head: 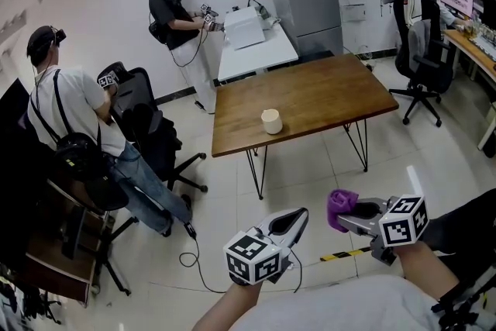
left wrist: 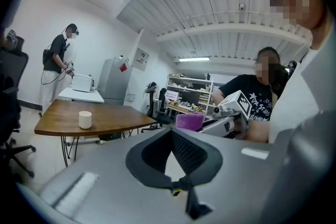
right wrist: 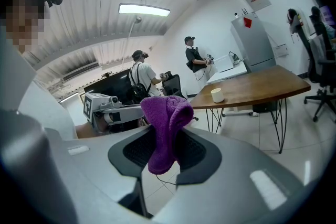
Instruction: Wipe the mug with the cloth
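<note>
Locate mug (head: 271,121) upright on wooden table (head: 325,93), close to the near edge and nearer its left corner, well apart from both grippers. Confirm right gripper (head: 342,219) pinching purple cloth (head: 341,204), a loose fold bulging above the jaws. Confirm left gripper (head: 299,215) pressed together, holding nothing. Approach the near edge first. Recommended: spread left gripper, steady mug by its wall, then wipe with the bulging fold. Avoid pushing mug off the edge.

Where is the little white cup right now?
The mug stands by itself on the brown wooden table, close to the table's near edge and toward its left corner, around the middle of the head view.
</note>
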